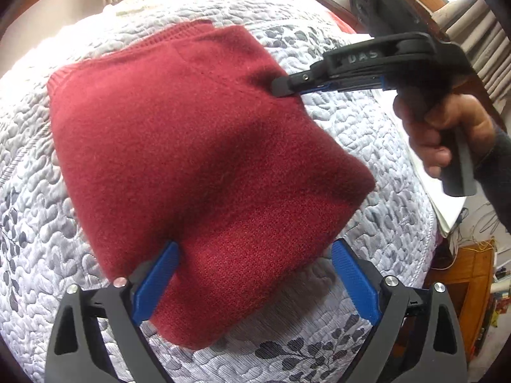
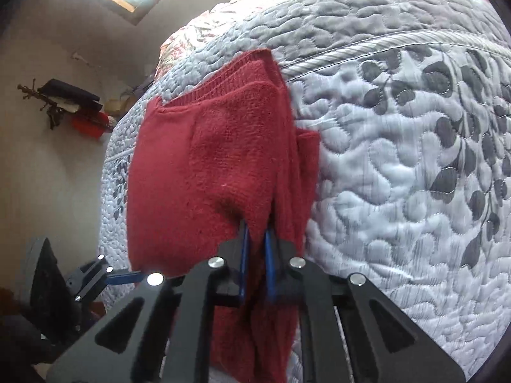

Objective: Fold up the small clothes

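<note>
**A:** Left wrist view first: where is the sweater?

**B:** The red sweater lies folded on the quilt of the bed, ribbed hem at the far side. The left hand-held gripper has its blue fingers spread wide, one on each side of the near edge of the sweater, with nothing pinched between them.

**A:** And the other one?

**B:** The right hand-held gripper comes in from the right, held by a hand in a dark sleeve. Its tips meet the right edge of the sweater.

**A:** Does the right wrist view confirm that?

**B:** Yes. There the right hand-held gripper has its blue fingers nearly together, clamped on a fold of the sweater, which bunches and hangs below the jaws. The quilt shows grey leaf prints. The left hand-held gripper sits at the lower left edge of the sweater.
</note>
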Motion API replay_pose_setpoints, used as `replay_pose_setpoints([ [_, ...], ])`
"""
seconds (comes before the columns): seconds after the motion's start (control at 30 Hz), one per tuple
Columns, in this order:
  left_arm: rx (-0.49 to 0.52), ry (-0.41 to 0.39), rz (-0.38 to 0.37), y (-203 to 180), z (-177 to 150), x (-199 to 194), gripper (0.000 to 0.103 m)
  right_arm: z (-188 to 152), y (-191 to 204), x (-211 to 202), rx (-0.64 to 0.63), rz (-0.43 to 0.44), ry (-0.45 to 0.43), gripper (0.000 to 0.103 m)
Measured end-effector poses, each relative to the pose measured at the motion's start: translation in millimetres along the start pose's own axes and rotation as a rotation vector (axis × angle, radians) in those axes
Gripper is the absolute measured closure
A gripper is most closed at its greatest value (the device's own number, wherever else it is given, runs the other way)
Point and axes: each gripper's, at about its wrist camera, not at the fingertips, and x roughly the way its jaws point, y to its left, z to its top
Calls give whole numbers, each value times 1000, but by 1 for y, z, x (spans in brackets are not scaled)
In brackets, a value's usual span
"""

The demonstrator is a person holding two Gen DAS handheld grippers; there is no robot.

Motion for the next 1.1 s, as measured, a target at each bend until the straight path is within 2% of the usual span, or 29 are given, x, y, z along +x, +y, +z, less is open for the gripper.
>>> replay_pose_setpoints([
  [0.07,-7,7,-4,1,-3,1,7,-3,-8,8,32,6,17,92],
  [0.17,-16,12,6,2,-8,-2,7,-6,-3,-4,50,42,-1,79],
  [0.23,-27,-10,-5,4,-10,-12,7,-12,6,-27,38,42,-53,77],
  [0.3,-35,-31,-5,7,-13,-21,7,-23,23,-46,-8,84,-71,78],
  [0.4,-60,-47,-7,15,-16,-27,7,-45,40,-37,-53,103,1,77],
  [0.5,-76,-13,6,22,-17,-20,7,-62,23,-10,-34,39,72,79],
  [0.6,-110,40,18,33,-21,-4,7,-71,-1,2,17,25,100,70],
  [0.67,-135,49,10,37,-22,-3,7,-69,4,-5,1,31,99,70],
  [0.73,-136,23,5,35,-20,-13,7,-59,14,-25,-16,54,63,70],
  [0.83,-96,-62,8,26,-13,-35,7,-26,22,-52,-18,53,-56,71],
  [0.87,-86,-80,1,22,-9,-37,7,-11,22,-54,-15,39,-88,71],
  [0.93,-68,-95,-22,15,0,-34,7,19,22,-43,-5,22,-107,61],
  [1.0,-43,-80,-35,6,10,-21,7,44,15,-24,21,18,-102,60],
  [1.1,-2,-40,-38,-8,19,6,7,61,-2,11,59,-25,-39,79],
])
